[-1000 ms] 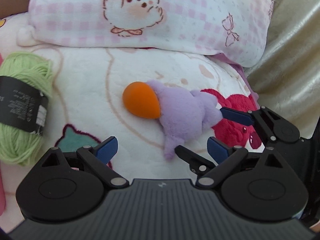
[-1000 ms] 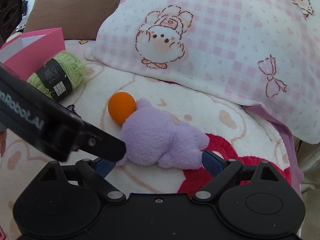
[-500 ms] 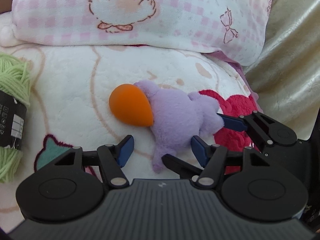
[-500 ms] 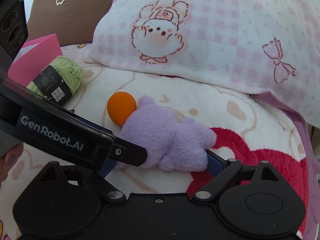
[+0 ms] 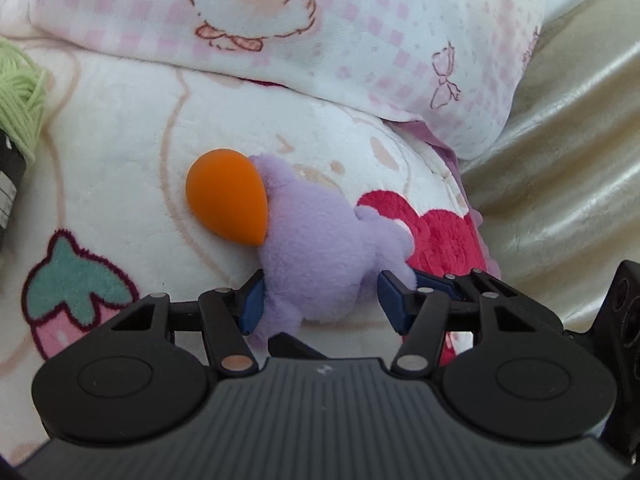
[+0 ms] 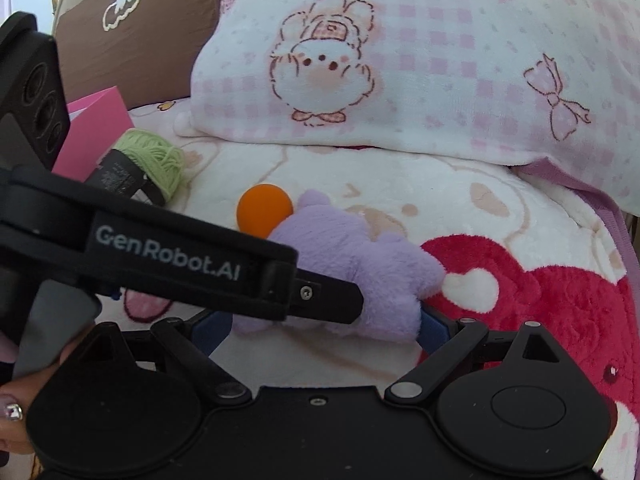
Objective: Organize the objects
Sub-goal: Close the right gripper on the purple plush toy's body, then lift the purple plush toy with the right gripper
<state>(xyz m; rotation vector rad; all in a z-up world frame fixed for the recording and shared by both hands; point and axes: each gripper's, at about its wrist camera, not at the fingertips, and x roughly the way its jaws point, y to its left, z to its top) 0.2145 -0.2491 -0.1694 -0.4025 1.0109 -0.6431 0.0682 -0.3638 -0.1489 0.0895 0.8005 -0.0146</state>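
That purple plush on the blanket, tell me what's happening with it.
A person is working a handheld gripper in each hand on the purple plush toy, which lies on the cartoon blanket against an orange ball. The left gripper has just been closing and its pads now squeeze the toy's near end. The right gripper straddles the toy too; its grip is unclear.

Fleece blanket (image 5: 120,128) under purple plush (image 5: 320,248), yarn (image 6: 156,156).

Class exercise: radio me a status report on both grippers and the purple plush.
Left gripper just closed in, pads on plush. Right gripper straddles it too; grip unclear. Orange egg touches plush; yarn well clear.
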